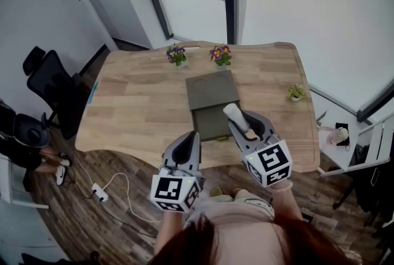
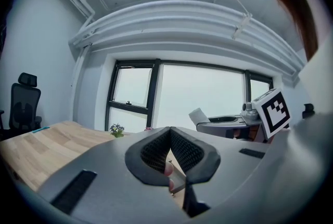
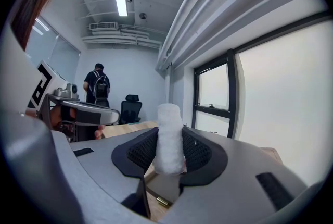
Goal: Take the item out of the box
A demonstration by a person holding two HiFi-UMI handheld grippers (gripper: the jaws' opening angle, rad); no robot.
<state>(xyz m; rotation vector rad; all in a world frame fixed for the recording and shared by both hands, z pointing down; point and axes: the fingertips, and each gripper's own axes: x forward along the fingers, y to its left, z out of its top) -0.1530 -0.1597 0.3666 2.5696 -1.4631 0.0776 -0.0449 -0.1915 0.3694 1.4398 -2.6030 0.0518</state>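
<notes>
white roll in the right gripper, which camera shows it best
The right gripper view: the white roll fills the middle, upright, pinched between the two fingers, its fuzzy surface plain. The head view shows it small, from above, near the box. The left gripper view catches only a far-off white end.

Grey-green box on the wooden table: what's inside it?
The flat grey-green box shows only a bare round recess inside. Its near right part is covered by the right tongs gripping a white fabric roll.

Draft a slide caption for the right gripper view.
White roll clamped upright by the right gripper between its jaws; window at right, person standing in the background.
</notes>
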